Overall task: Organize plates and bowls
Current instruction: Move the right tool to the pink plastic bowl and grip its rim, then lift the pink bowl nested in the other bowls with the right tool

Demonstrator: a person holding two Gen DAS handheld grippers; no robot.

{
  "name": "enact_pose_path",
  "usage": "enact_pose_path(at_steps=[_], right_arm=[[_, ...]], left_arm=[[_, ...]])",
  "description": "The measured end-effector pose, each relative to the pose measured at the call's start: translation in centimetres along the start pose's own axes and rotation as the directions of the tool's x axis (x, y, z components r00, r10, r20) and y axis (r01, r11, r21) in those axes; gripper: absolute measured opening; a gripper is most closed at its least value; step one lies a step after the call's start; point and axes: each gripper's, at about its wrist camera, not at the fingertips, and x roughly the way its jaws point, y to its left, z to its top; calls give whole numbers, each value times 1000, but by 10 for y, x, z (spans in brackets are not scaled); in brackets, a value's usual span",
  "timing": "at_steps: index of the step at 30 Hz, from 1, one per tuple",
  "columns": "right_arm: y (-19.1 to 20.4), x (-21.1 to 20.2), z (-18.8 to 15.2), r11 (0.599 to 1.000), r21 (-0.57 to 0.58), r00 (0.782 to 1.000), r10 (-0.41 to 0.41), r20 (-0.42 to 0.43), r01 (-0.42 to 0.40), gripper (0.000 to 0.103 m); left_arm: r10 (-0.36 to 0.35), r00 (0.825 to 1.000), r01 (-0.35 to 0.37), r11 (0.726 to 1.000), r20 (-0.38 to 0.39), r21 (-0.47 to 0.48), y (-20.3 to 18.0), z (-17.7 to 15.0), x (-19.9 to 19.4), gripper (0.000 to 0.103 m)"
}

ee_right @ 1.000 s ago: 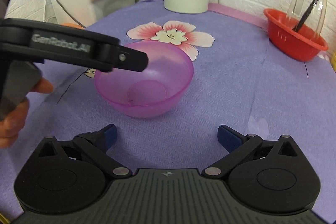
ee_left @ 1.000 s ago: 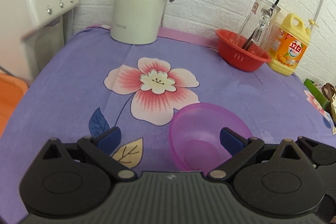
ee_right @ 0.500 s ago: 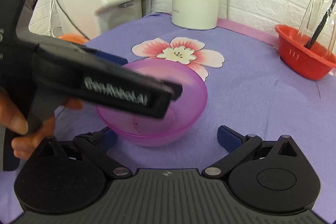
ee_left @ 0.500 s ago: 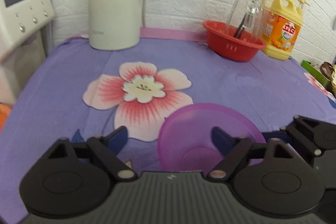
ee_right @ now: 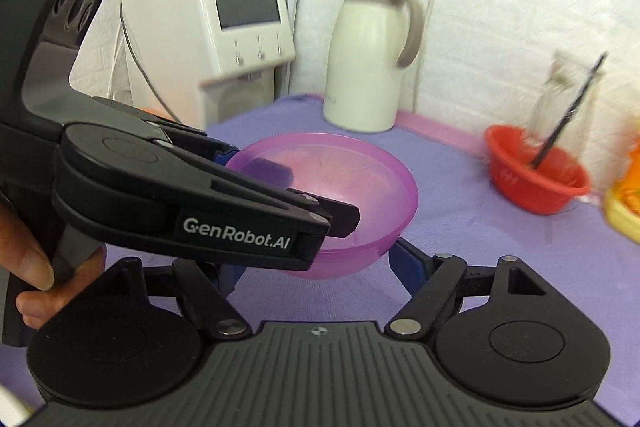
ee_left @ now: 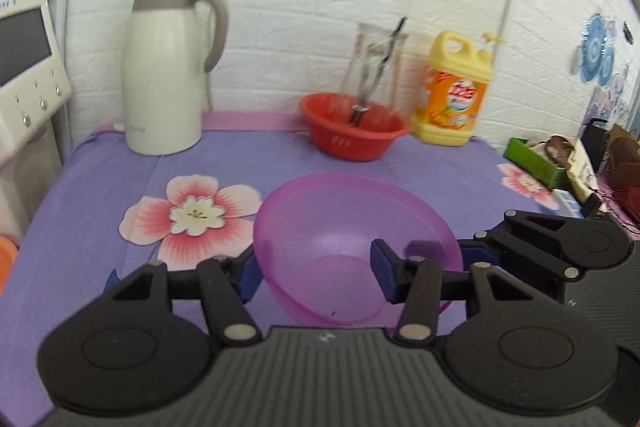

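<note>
While the purple bowl (ee_left: 356,243) sits in front of the red basket (ee_left: 354,137), the left hand-held gripper (ee_left: 316,277) has just been closing and clamps its near wall, one pad inside, one outside. The right hand-held gripper (ee_right: 316,267) stays spread wide, holding nothing. Thin, light, stiff plastic, likely slippery; the rim looks the sensible hold.

"GenRobot.AI" printed in white on the side of the left gripper (ee_right: 320,205), seen from the right wrist view. Red characters on the orange label of the yellow detergent bottle (ee_left: 454,91), too blurred to read. Faint lettering low on the white thermos jug (ee_left: 166,67), likewise illegible.
</note>
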Motion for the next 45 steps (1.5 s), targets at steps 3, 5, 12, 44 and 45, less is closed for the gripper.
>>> enact_pose_path(at_steps=[3,5,12,44,45], right_arm=[[2,-47,-8,1000,3,1000,-16,19,16,103],[2,-81,-20,999,-3,999,-33,27,33,103],[12,-179,-94,992,45,993,-116,0,116,103],[9,-291,-225,855,492,973,-222,62,163,103],[6,-290,-224,843,512,969,-235,73,166,103]], left_arm=[[-30,1000,30,999,6,20,-34,-8,-31,54],[-73,997,73,997,0,13,-60,-21,-50,54],[-179,981,183,981,-70,60,-152,-85,-88,57],[-98,995,96,990,-11,-99,-179,-151,-125,94],[-98,995,96,990,-16,-107,-178,-151,-125,94]])
